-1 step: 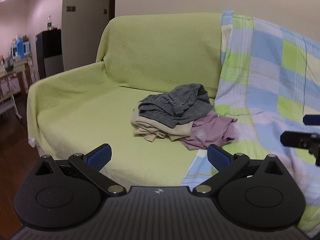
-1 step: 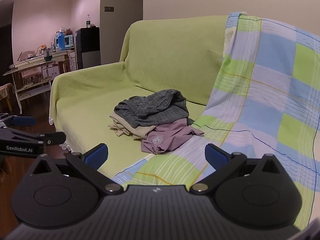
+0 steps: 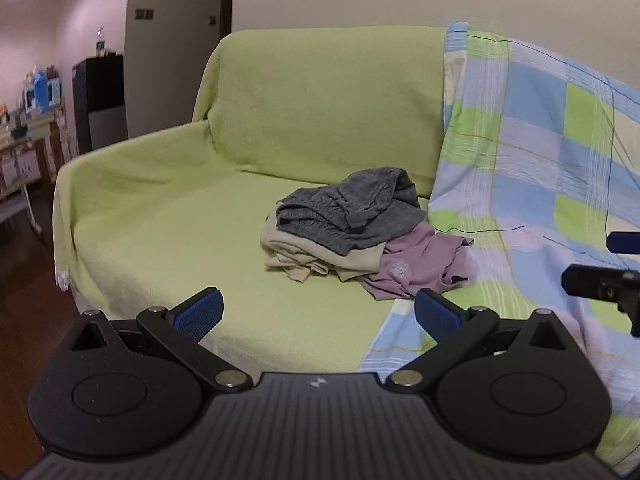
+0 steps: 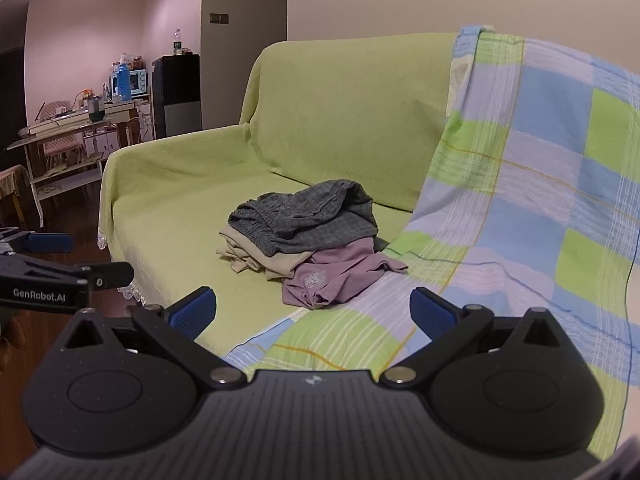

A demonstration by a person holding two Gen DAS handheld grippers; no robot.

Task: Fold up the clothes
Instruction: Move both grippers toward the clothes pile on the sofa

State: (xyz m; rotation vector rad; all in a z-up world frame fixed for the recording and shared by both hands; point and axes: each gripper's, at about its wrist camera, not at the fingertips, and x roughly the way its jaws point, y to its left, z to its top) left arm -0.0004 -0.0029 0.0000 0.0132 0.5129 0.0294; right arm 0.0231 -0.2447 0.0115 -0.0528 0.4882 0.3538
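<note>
I see a small heap of crumpled clothes on the sofa seat, near the middle, right where the two covers meet. On top lies a dark grey knitted garment [image 3: 352, 208], bunched and creased. Under it is a beige cloth garment [image 3: 316, 258], roughly layered, its edges sticking out to the left and front. A mauve shirt with a small pale print [image 3: 420, 268] spills from beneath both, toward the front and right, and its edge lies on the checked cover.

The seat and back are draped in a plain lime-green sofa cover [image 3: 168, 240]; the right part of the sofa carries a blue, green and lilac checked sheet [image 3: 540, 152] that runs down over the seat front.

My left gripper [image 3: 319, 312] is held short of the heap with its blue-padded jaws spread wide and nothing between them. My right gripper [image 4: 313, 308] is likewise wide apart and empty, over the checked sheet's front edge. Nothing lies between either gripper and the clothes.

Far left stand a black fridge [image 4: 176, 92] and a cluttered wooden table [image 4: 68, 128]; what sits on it is too small to tell, I think.
</note>
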